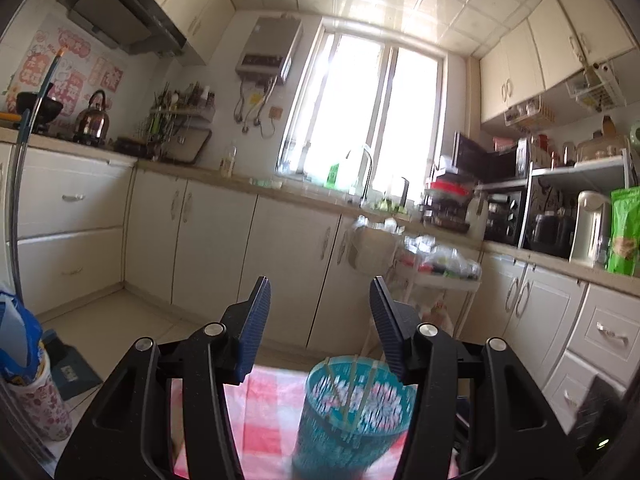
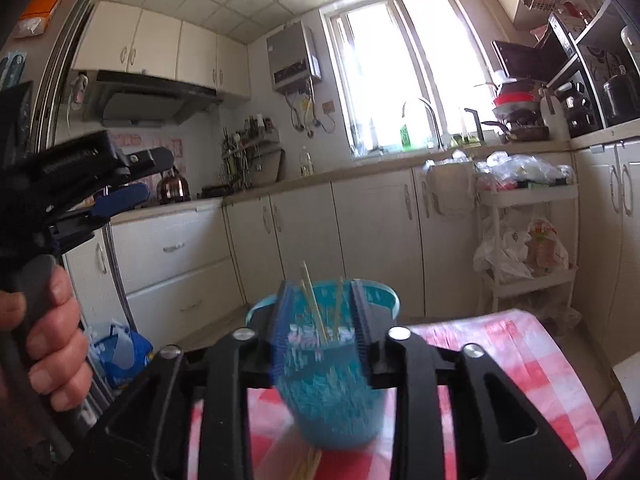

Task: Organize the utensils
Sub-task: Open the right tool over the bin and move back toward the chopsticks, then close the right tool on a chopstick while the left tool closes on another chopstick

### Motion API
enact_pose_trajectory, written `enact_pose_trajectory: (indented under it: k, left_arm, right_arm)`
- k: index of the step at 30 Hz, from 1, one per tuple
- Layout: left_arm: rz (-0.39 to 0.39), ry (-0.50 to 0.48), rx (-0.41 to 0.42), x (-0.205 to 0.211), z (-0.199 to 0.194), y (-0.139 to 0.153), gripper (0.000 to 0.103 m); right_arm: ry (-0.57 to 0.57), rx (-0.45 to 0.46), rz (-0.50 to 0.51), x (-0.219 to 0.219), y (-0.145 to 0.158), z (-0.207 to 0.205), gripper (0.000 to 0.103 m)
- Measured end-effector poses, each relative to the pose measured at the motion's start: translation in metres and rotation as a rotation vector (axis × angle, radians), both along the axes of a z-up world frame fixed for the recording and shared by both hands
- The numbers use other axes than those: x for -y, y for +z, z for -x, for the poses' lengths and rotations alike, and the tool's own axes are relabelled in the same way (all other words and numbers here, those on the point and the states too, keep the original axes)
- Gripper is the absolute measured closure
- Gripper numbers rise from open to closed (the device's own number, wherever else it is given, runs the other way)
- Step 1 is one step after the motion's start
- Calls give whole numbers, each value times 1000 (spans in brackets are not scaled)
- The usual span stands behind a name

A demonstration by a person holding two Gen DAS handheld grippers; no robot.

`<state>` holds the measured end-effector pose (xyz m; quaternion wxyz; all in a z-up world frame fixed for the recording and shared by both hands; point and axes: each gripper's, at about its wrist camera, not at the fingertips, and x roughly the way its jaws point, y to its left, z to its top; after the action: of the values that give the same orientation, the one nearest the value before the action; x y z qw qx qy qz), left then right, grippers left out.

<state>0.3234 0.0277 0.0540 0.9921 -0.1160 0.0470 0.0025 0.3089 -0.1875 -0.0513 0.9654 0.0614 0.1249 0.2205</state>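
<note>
No text legible; pink wall stickers [image 1: 72,68] blurred.

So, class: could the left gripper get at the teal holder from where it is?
Probably yes. The left gripper is open and empty, and the teal holder stands just below its fingers on the checked cloth, with nothing between.

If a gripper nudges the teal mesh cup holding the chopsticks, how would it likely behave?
The teal mesh cup looks like thin perforated plastic, so probably light and easy to slide on the checked cloth. It is taller than wide, and the chopsticks lean above the rim, so a high push might tip it.
</note>
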Motion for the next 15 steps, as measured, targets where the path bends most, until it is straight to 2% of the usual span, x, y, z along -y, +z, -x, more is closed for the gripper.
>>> enact_pose_trajectory:
  k: [1,2,8,10,12,15]
  left_arm:
    - [-2,-6,-32,-1,2,-6,54]
    - [-5,-9,-55,-2,3,-10,53]
    - [-42,-52,-294,-4,9,-65,53]
    - [-60,-69,-410,-2,6,-89,53]
    - [-54,-81,-496,-2,3,-109,53]
    - [-29,-73,-580,-6,4,-132,53]
  right_arm:
    - [-6,-30,11,4,-3,7,43]
    - [-8,-54,23,7,-7,13,41]
    - [20,-323,194,-1,-52,31,41]
    - [51,-380,234,-9,-66,29,53]
    - [81,-426,274,-20,-78,28,60]
    - [106,-477,305,-34,-91,21,69]
